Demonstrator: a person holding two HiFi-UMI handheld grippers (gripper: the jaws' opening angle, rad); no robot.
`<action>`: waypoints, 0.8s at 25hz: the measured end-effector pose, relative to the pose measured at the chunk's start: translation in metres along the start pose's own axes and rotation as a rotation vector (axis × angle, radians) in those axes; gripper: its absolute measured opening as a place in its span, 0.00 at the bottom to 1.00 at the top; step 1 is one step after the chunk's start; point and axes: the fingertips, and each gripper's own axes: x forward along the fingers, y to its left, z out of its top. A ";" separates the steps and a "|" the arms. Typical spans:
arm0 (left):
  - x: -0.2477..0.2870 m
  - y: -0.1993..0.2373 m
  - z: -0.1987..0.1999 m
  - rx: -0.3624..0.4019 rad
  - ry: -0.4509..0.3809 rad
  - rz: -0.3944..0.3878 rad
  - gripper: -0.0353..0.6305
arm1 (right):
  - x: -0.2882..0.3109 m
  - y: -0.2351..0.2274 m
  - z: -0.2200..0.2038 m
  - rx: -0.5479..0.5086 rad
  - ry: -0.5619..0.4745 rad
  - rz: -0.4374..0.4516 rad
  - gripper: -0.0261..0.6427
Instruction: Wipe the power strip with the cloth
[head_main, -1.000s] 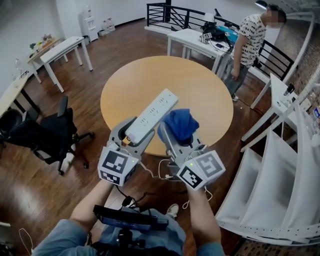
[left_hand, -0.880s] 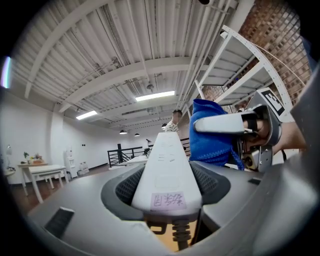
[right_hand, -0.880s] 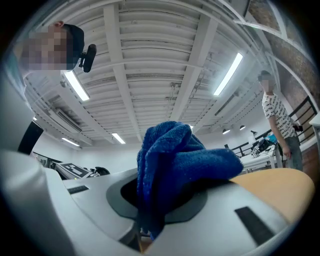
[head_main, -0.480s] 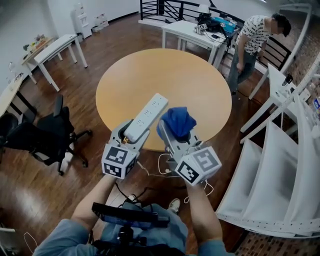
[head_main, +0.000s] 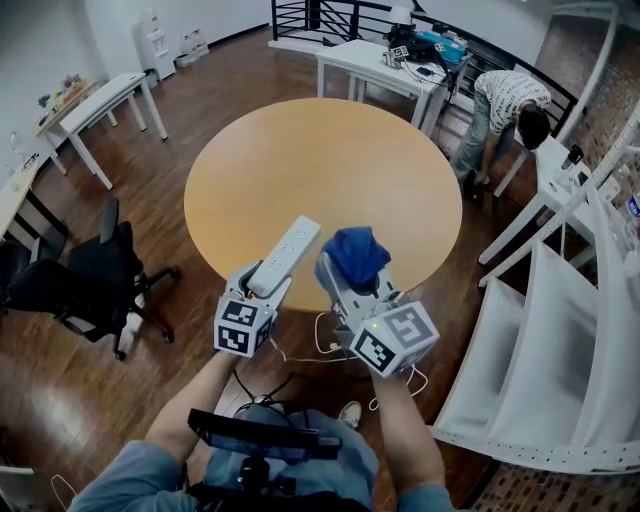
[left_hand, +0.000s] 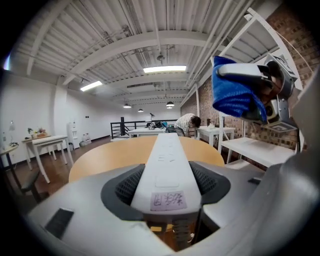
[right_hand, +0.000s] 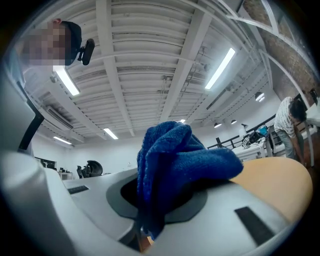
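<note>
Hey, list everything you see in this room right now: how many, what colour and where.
round table: one, tan, centre
power strip: one, white, held up at the round table's near side
cloth: one, blue, bunched, right of the power strip
white tables: several, white, left and far sides
office chair: one, black, left
bystander: one, patterned shirt, bent over, far right
shelving: one, white, right
left hand-held gripper: one, grey, closed on the power strip
right hand-held gripper: one, grey, closed on the cloth
</note>
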 end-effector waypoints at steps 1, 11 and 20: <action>0.003 0.003 -0.009 -0.010 0.016 0.002 0.47 | 0.001 -0.002 -0.003 0.005 0.003 -0.005 0.13; 0.037 0.028 -0.081 -0.051 0.162 0.035 0.47 | 0.014 -0.019 -0.027 0.035 0.042 -0.024 0.13; 0.055 0.032 -0.114 -0.043 0.245 0.042 0.48 | 0.021 -0.024 -0.050 0.050 0.088 -0.024 0.13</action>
